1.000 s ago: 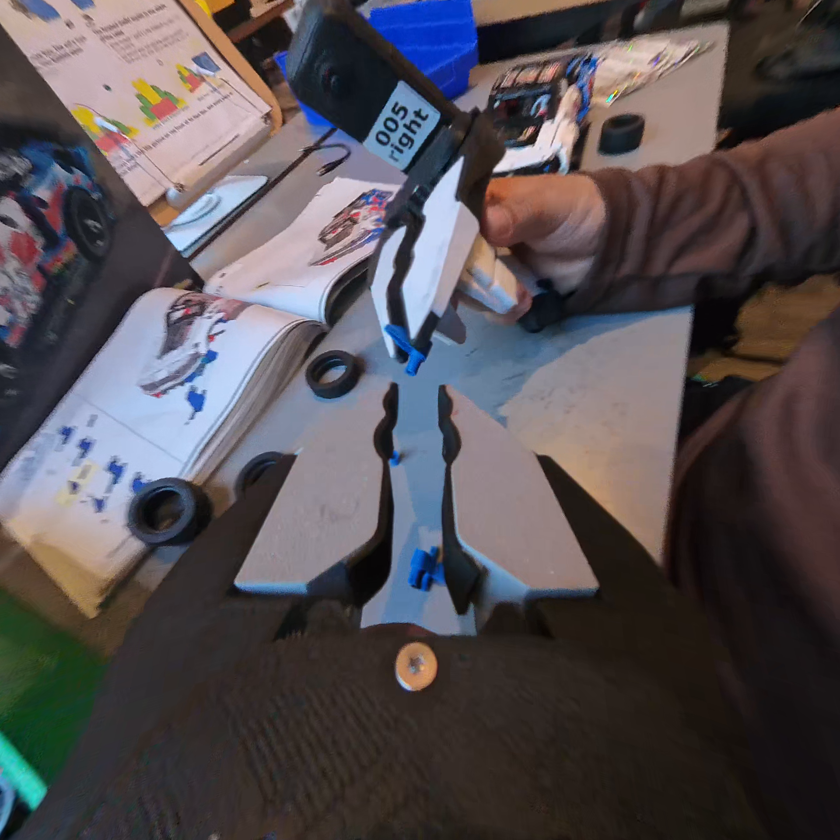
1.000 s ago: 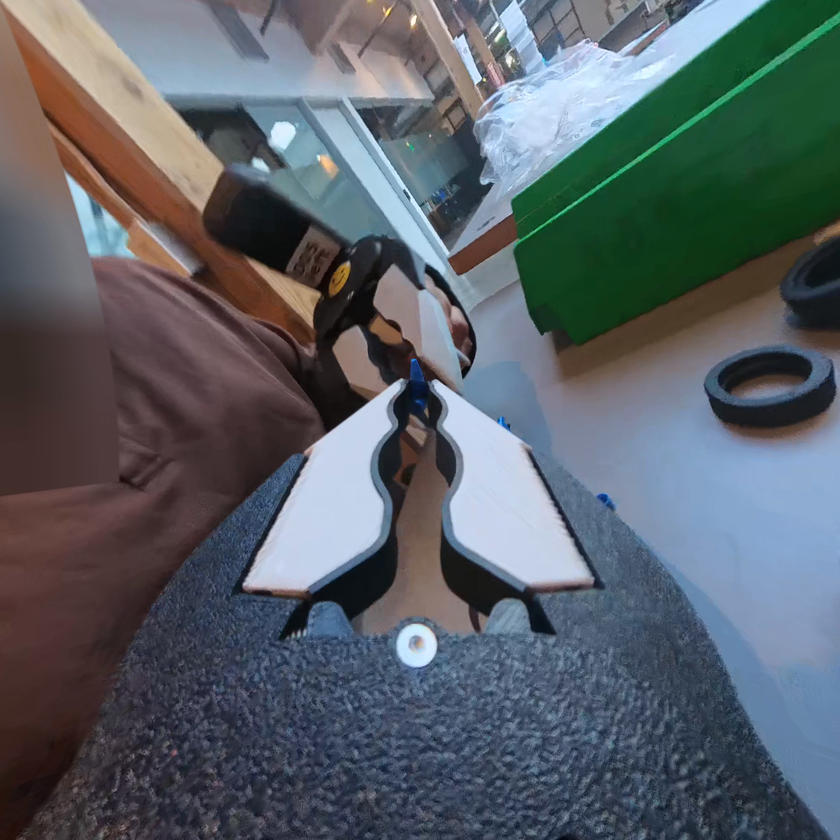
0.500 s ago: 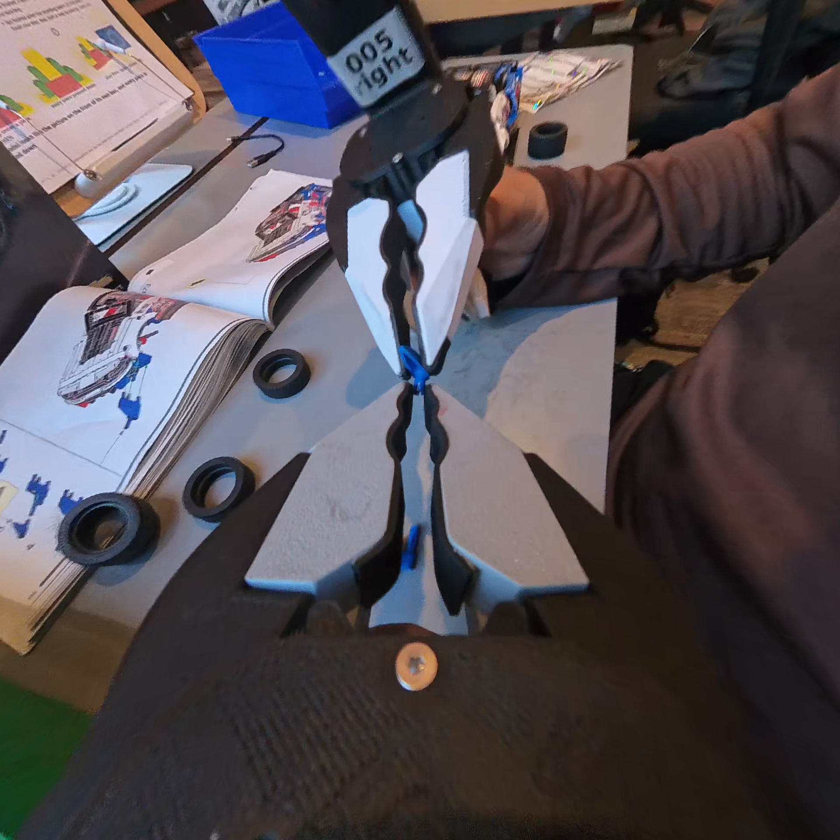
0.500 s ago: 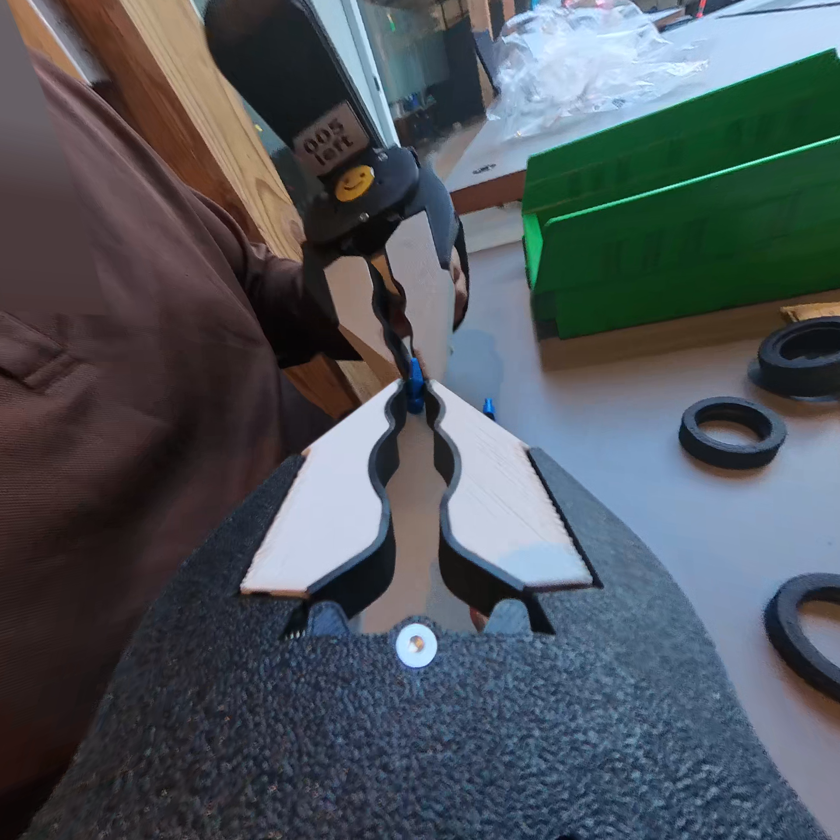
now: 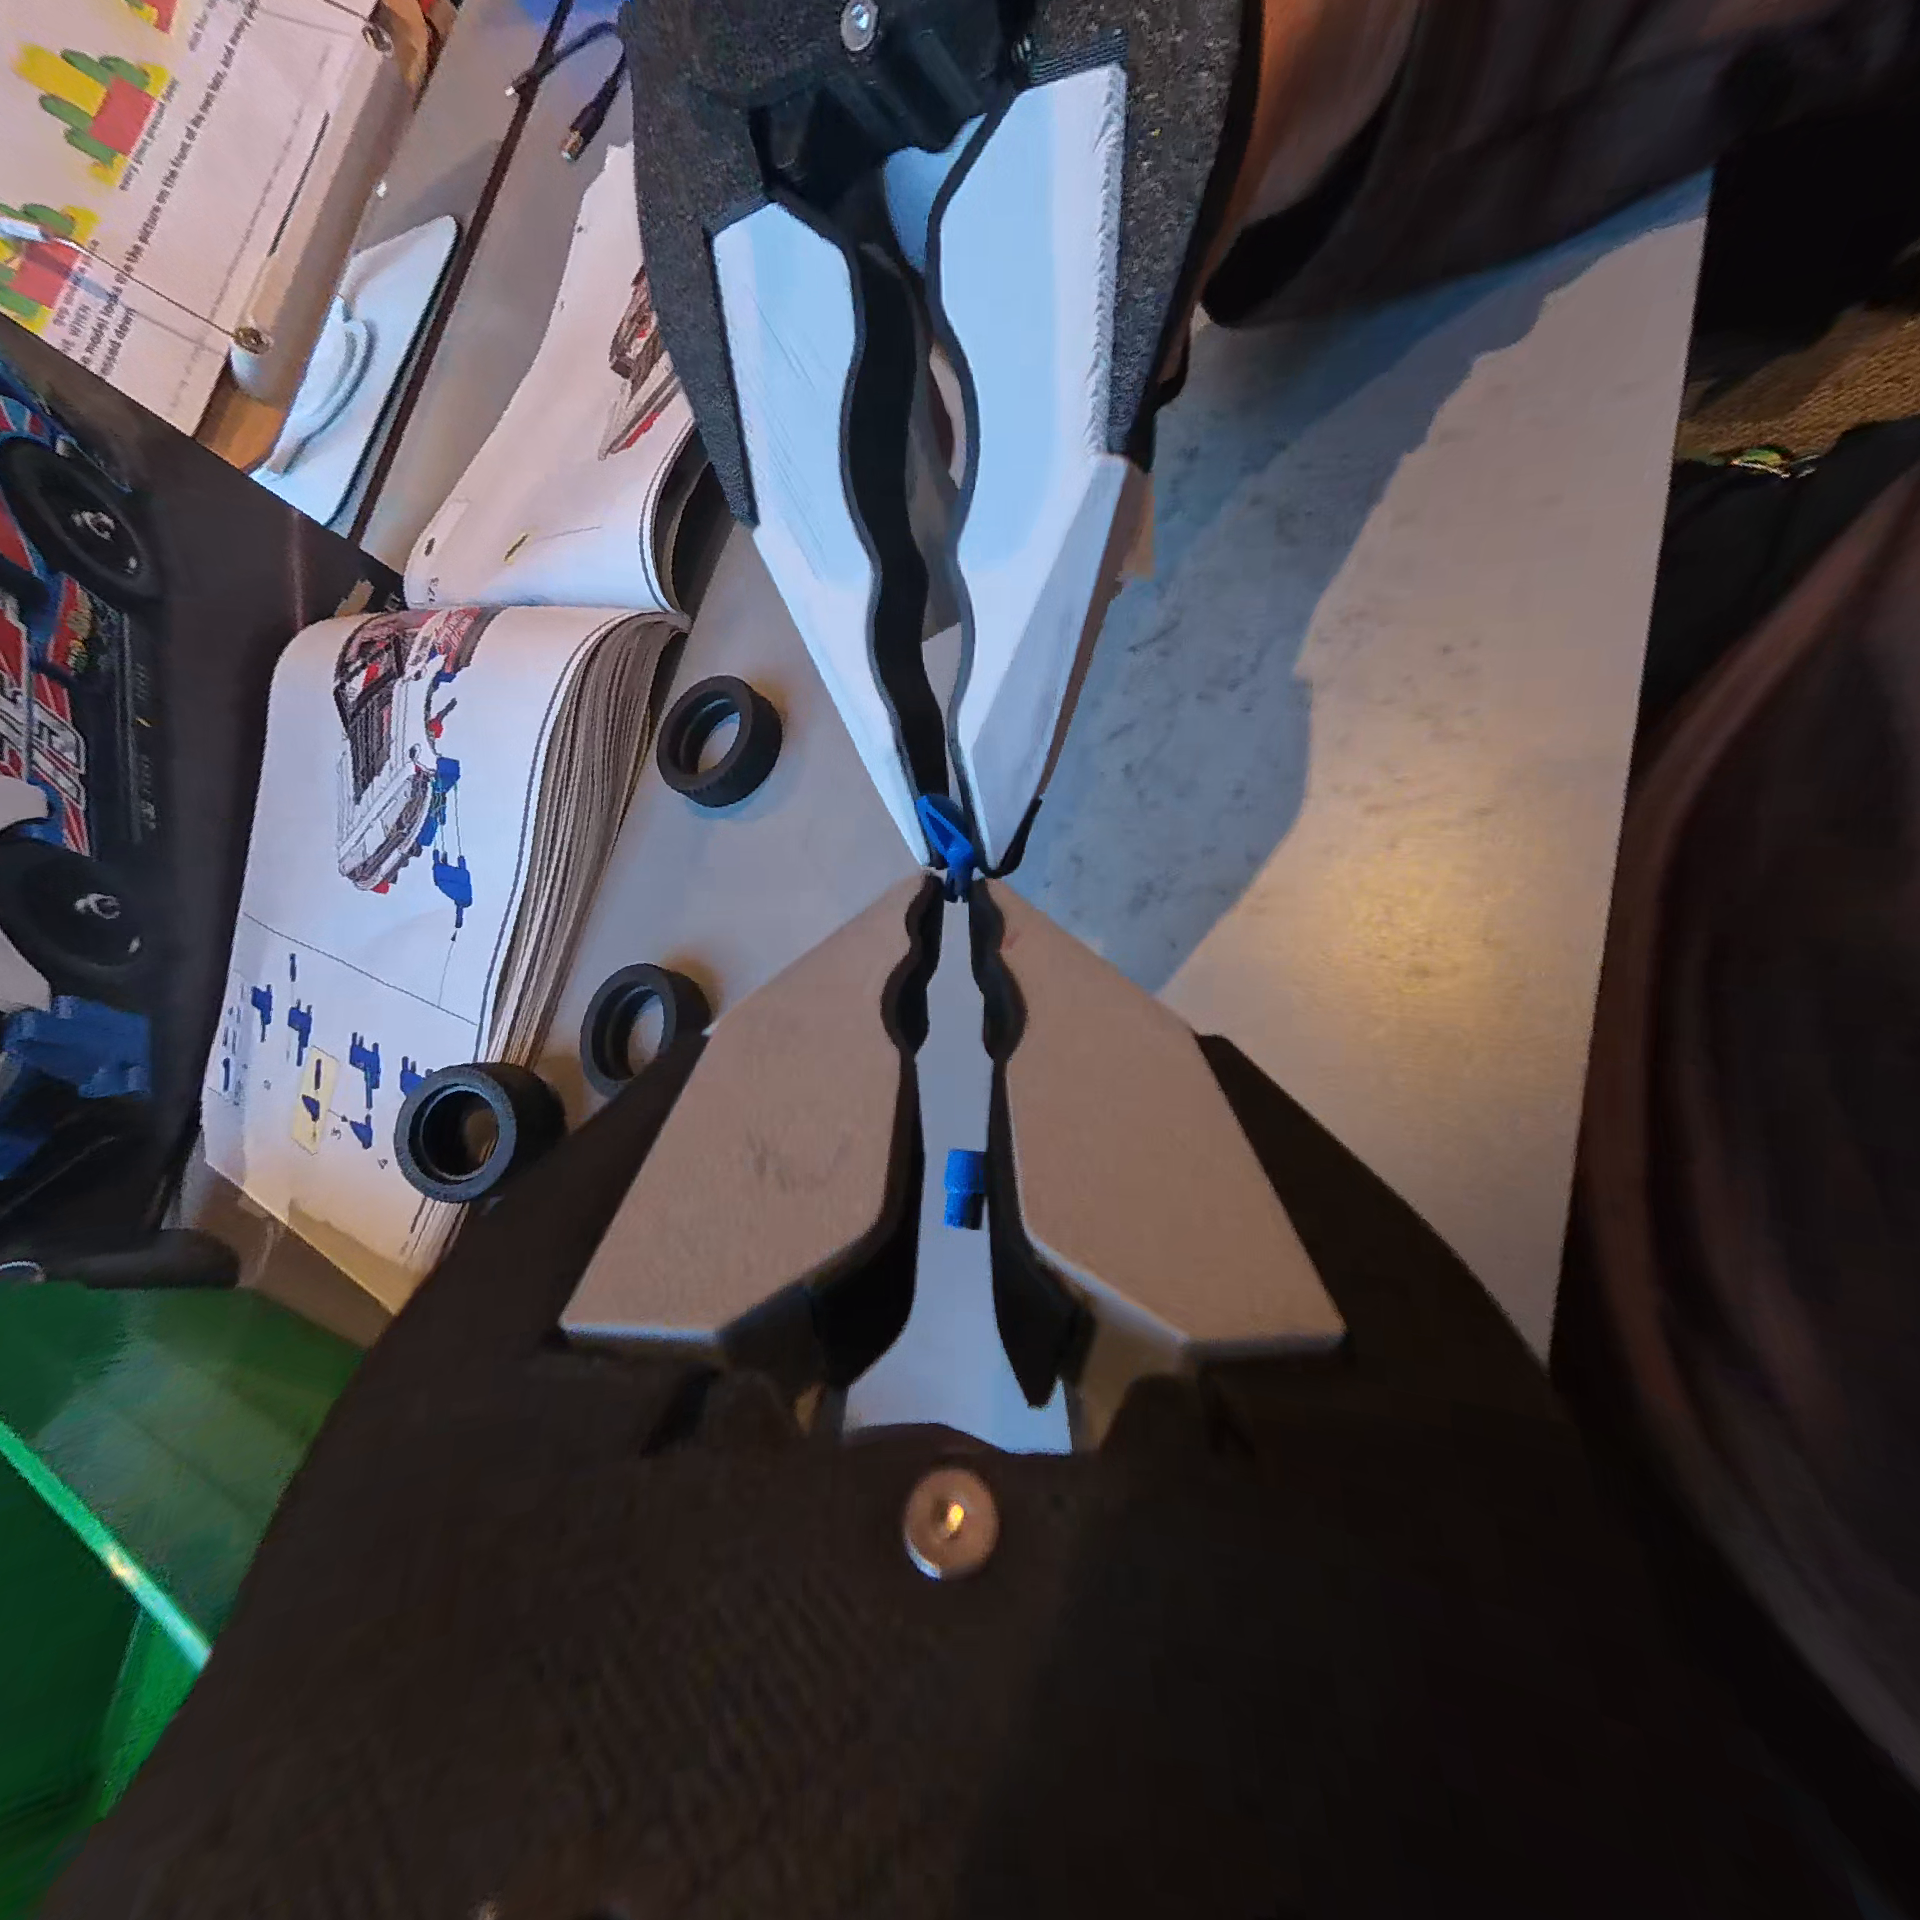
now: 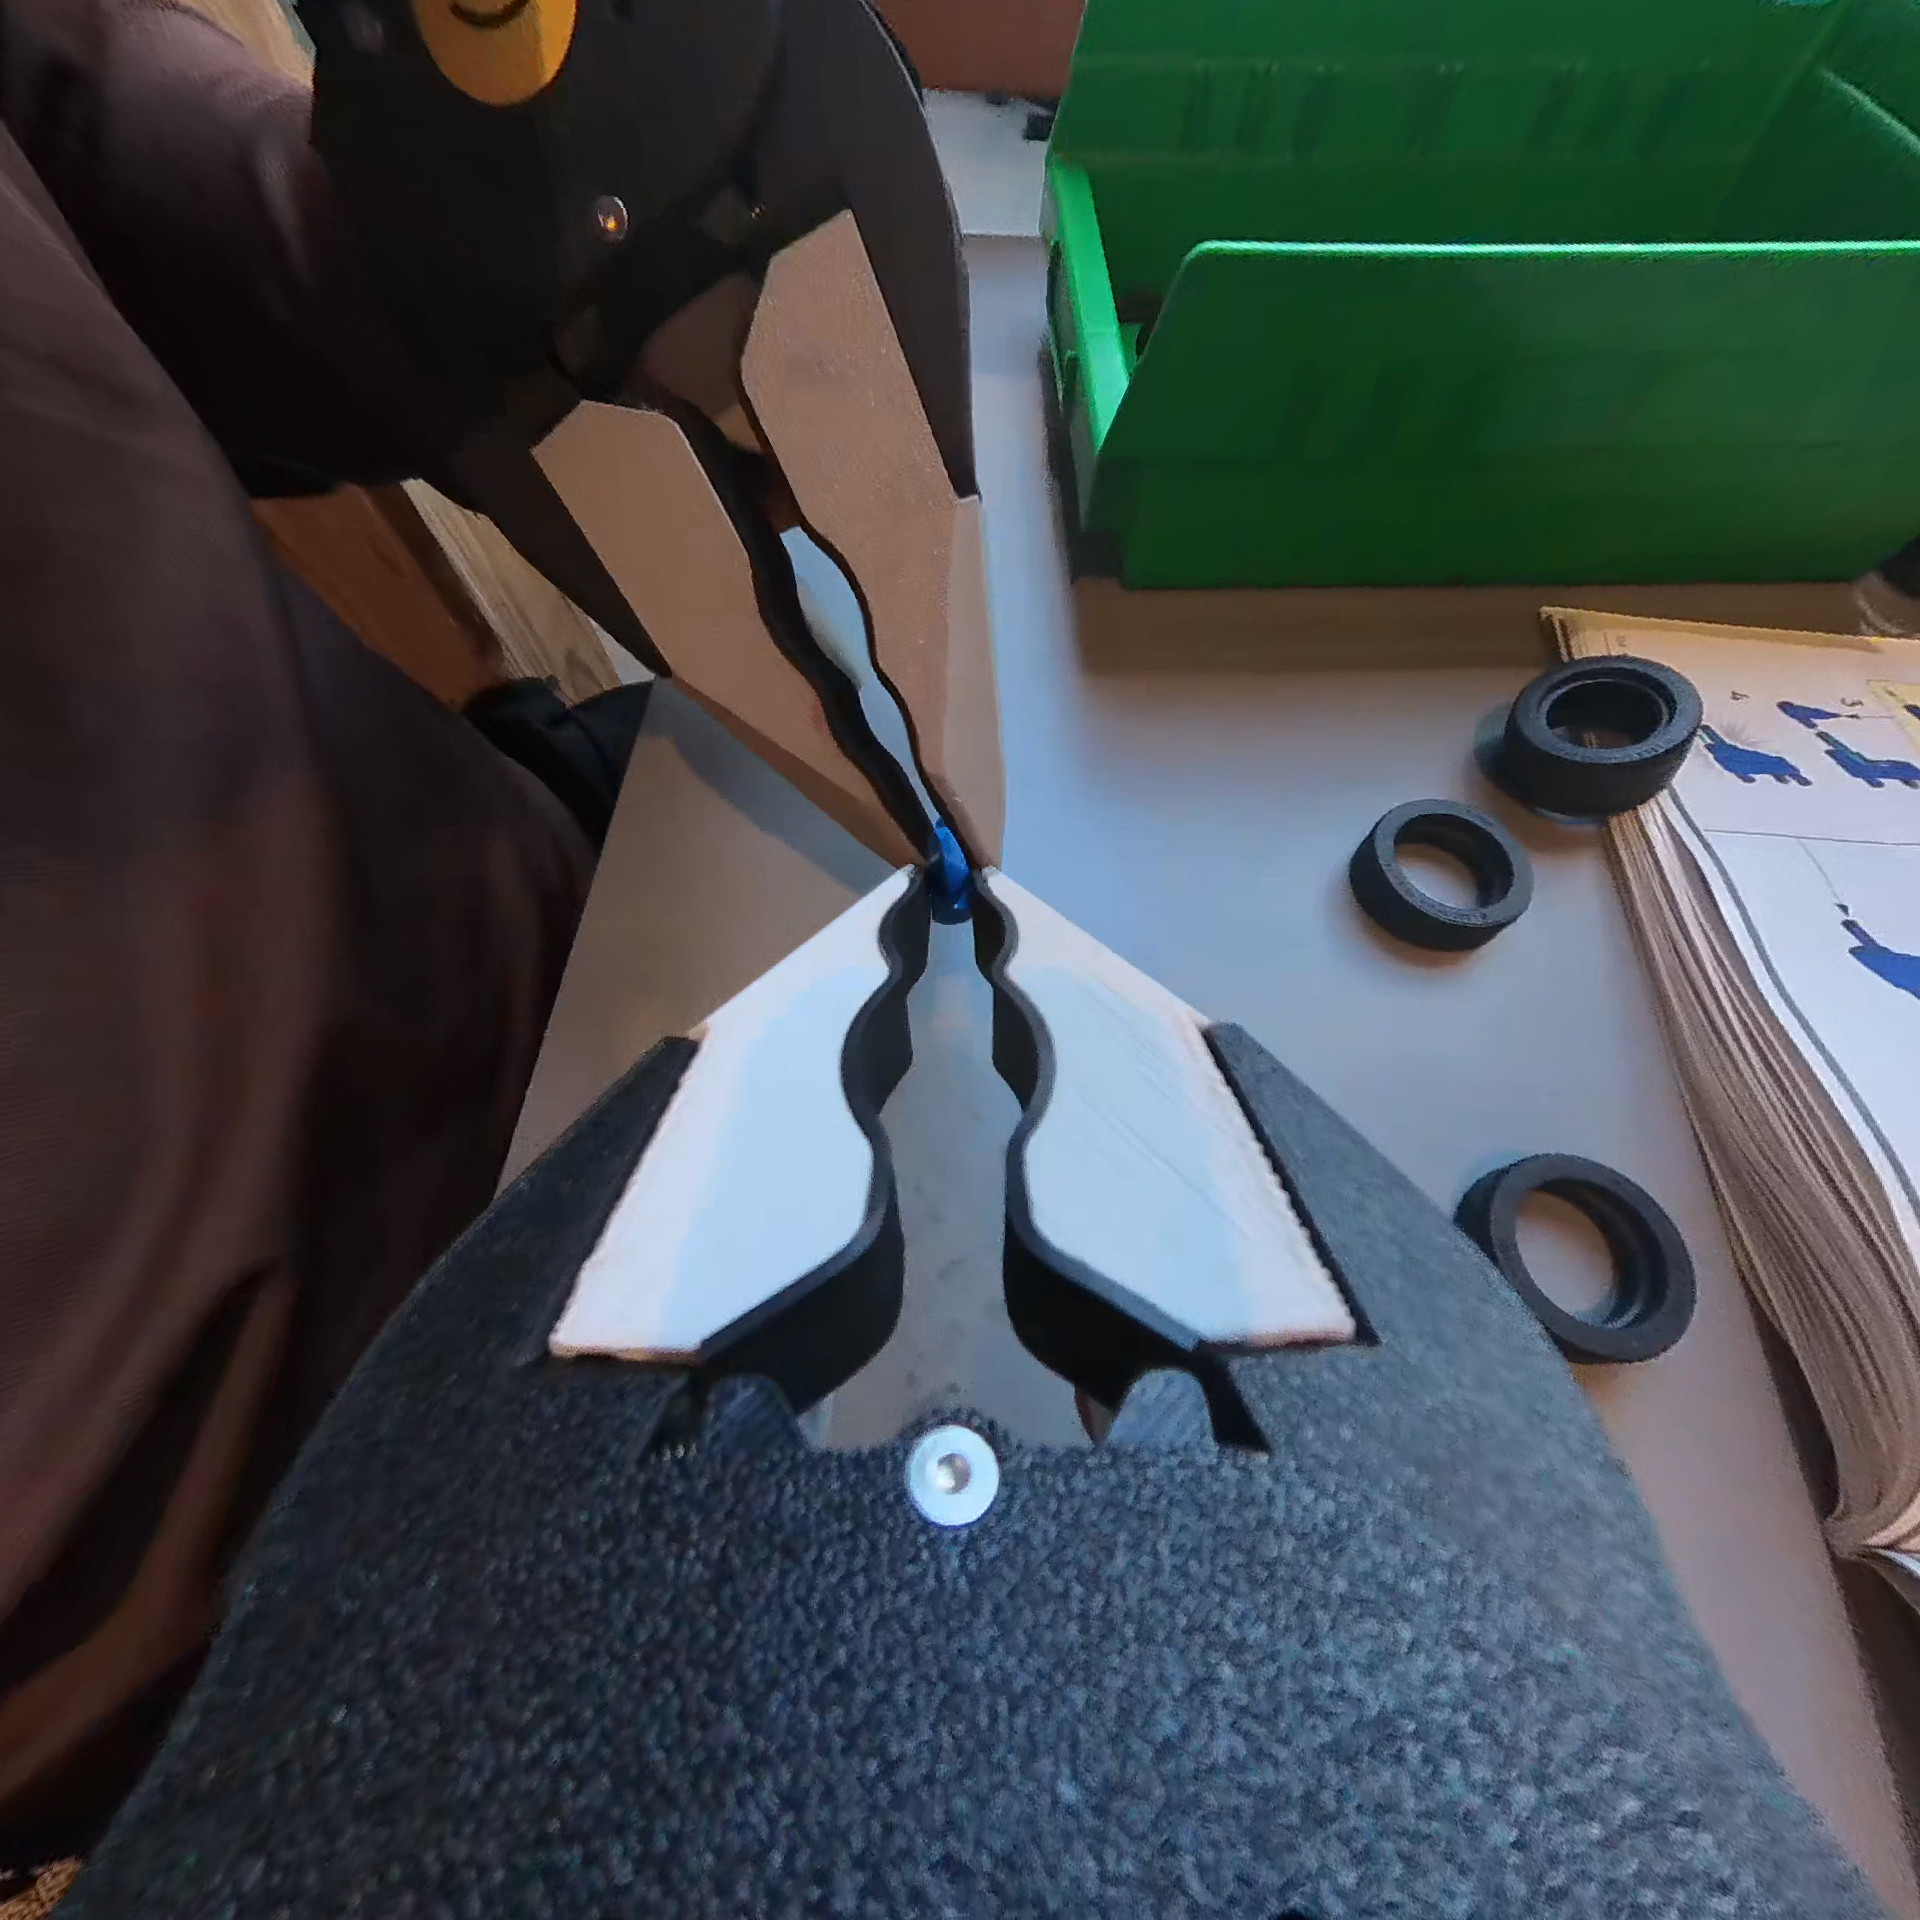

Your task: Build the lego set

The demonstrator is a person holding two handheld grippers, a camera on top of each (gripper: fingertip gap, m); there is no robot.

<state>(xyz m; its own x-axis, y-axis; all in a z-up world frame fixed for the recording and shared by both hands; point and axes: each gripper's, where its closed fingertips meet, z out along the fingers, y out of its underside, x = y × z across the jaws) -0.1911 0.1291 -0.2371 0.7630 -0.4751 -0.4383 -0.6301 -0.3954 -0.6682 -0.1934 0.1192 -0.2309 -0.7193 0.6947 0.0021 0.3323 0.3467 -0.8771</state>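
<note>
A small blue lego piece [image 5: 943,831] sits between the tips of both grippers above the grey table [image 5: 1403,831]. My left gripper [image 5: 951,896] reaches from below in the left wrist view, its tips closed to a narrow gap on the piece's near end. My right gripper [image 5: 961,847], with white fingers, comes from above and is shut on the far end. In the right wrist view my right gripper [image 6: 948,883] meets the left gripper [image 6: 940,847] tip to tip around the blue piece [image 6: 945,896]. A second blue piece [image 5: 964,1184] lies on the table under the left fingers.
An open instruction book [image 5: 416,831] lies to the left, also seen in the right wrist view [image 6: 1818,935]. Three black tyres [image 5: 717,740] [image 5: 634,1023] [image 5: 462,1127] lie beside it. A green bin [image 6: 1455,416] stands behind them. A person's dark brown sleeve [image 6: 208,831] is close by. Both grippers' tips are close together, under 4 cm apart.
My left gripper has closed from open and met the right gripper tip to tip. The blue piece held by the right gripper is now between both pairs of tips.
</note>
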